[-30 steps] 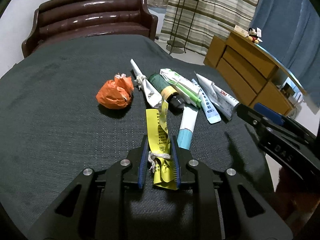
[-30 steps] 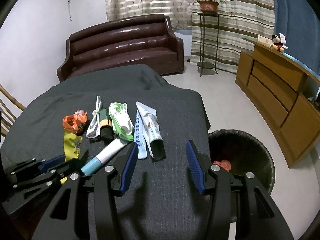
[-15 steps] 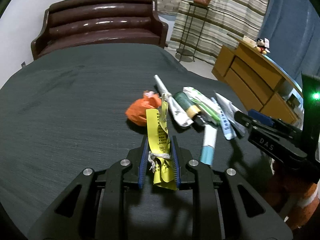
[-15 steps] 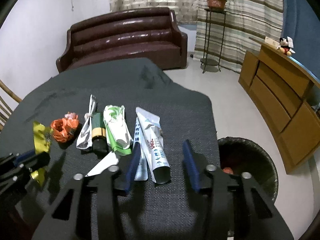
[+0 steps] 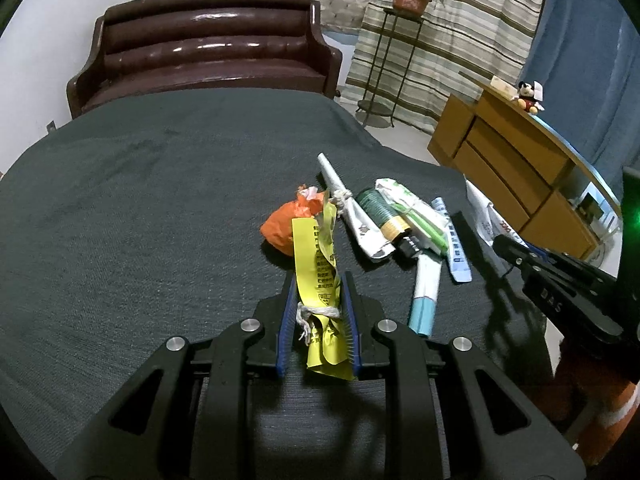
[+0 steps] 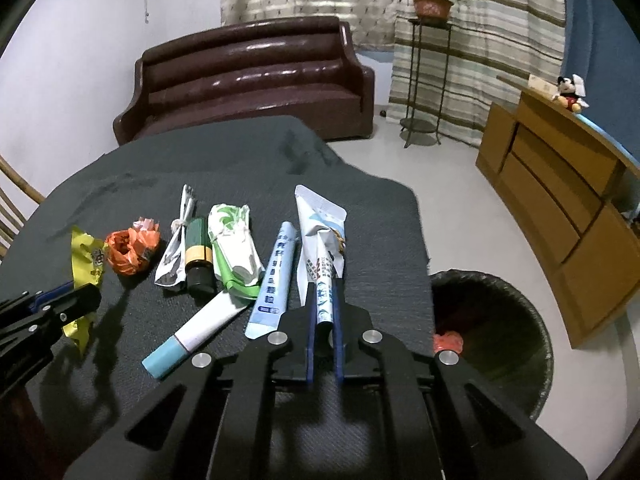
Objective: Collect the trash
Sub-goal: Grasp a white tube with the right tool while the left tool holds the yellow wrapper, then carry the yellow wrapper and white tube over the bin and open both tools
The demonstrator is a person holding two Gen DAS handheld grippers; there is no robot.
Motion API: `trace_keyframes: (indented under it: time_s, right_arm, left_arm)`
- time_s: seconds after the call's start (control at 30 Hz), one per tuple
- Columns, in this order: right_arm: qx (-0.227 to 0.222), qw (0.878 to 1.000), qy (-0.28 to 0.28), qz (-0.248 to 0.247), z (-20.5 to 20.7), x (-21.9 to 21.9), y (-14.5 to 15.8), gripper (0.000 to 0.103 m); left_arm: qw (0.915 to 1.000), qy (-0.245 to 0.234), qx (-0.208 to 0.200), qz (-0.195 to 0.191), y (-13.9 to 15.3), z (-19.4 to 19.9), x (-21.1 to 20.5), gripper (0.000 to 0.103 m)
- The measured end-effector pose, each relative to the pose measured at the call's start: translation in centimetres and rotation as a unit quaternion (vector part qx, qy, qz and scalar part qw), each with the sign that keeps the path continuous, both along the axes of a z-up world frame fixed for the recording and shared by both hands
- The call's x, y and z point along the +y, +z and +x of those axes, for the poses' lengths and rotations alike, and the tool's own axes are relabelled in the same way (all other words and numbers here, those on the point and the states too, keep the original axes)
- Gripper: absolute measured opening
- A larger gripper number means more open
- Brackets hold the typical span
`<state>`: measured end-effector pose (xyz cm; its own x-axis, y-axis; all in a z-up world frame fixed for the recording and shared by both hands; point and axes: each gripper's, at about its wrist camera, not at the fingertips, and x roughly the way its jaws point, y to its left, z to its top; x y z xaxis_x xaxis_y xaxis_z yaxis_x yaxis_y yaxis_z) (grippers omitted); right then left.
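In the right wrist view, the left gripper at the left edge is clamped on a yellow wrapper. Right of it on the dark table lie an orange wrapper, a green bottle and tubes. At lower centre the right gripper pinches a white pouch. A black bin stands at lower right.

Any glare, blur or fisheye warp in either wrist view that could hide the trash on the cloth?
Left wrist: sharp, glare only on the sofa, a green light flare at the right edge, and the yellow wrapper reads clearly. Right wrist: sharp too, edges bowed and dark-cornered, the tongs' shadows falling on the dark cloth, and the trash bin interior dim.
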<state>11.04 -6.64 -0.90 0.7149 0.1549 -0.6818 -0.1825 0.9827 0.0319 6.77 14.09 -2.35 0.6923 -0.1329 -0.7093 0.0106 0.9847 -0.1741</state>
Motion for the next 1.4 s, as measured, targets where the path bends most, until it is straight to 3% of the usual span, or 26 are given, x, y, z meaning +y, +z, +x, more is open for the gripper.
trace_keyframes:
  time_s: [0.23, 0.53, 1.4]
  right_arm:
    - [-0.019, 0.999, -0.024, 0.008, -2.1, -2.6, 1.0, 0.007]
    - [-0.034, 0.997, -0.069, 0.003, -4.0, -6.5, 1.6, 0.007]
    - [-0.037, 0.991, -0.131, 0.014, -4.0, -13.9, 0.5, 0.007]
  left_arm:
    - [0.9995, -0.017, -0.027, 0.003, 1.4, -0.8, -2.0, 0.021]
    - [0.9964, -0.07, -0.048, 0.005, 2.4, -1.0, -7.5, 0.021]
    - [0.9858, -0.149, -0.062, 0.045, 1.4, 1.1, -19.0, 0.021]
